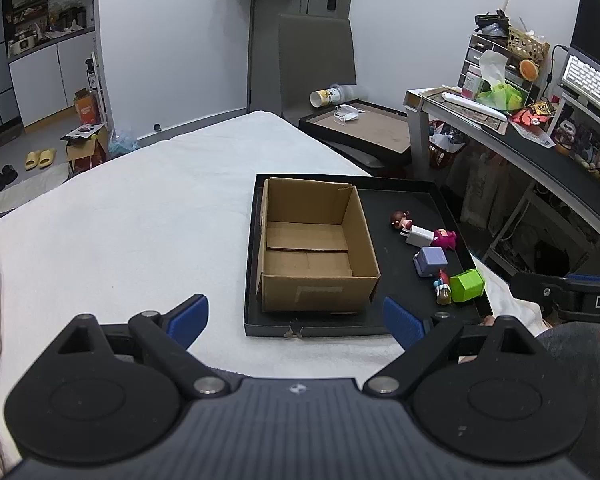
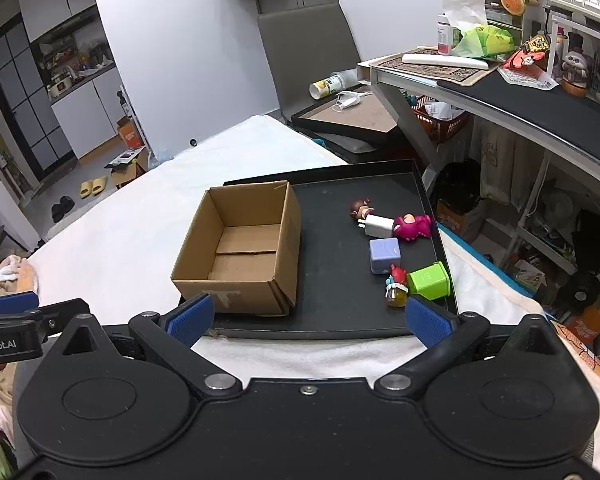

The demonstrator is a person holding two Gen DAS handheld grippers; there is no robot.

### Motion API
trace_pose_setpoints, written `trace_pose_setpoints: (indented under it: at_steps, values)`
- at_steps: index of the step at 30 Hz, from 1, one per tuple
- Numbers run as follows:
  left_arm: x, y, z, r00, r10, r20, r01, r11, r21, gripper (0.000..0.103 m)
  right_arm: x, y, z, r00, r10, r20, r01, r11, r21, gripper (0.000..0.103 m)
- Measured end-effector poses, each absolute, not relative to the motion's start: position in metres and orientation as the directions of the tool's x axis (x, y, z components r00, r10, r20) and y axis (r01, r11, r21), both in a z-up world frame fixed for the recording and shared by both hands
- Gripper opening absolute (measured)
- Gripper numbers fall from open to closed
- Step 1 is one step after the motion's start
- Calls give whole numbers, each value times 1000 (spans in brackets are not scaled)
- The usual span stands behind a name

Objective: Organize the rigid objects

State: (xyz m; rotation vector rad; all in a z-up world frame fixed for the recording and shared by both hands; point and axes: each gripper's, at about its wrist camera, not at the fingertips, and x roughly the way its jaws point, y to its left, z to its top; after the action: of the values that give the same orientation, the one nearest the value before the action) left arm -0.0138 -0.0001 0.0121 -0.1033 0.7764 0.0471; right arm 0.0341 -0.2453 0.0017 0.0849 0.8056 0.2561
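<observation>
Left wrist view shows a black tray lying on a bed covered with a white sheet. Inside the tray, at its left side, stands an open cardboard box, and nothing is seen in it; only its bottom flaps show. All the small things lie on the tray floor to the right of the box, apart from it. Farthest from the camera is a brown-haired figurine, and just beside it a white charger plug touches a pink toy figure. Nearer is a lavender cube, then a small red-and-blue figure with a tiny amber bottle lying next to it. A green cup lies on its side against the tray's right wall, touching the small figure.

The left claw is released, its blue pads wide apart, holding nothing, and it hovers before the near edge of the tray. In the right wrist view the right claw is released too and empty, over the tray's near rim, with the box ahead at the left and the green cup just beyond its right pad.
</observation>
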Motion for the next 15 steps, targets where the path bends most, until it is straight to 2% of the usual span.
trace_pose_setpoints:
  at_steps: [15]
  values:
    - [-15,-5,13,708,-4,-706,-71,995,-77,93,32,-243,1,665,247,-705,-189,969,161,103]
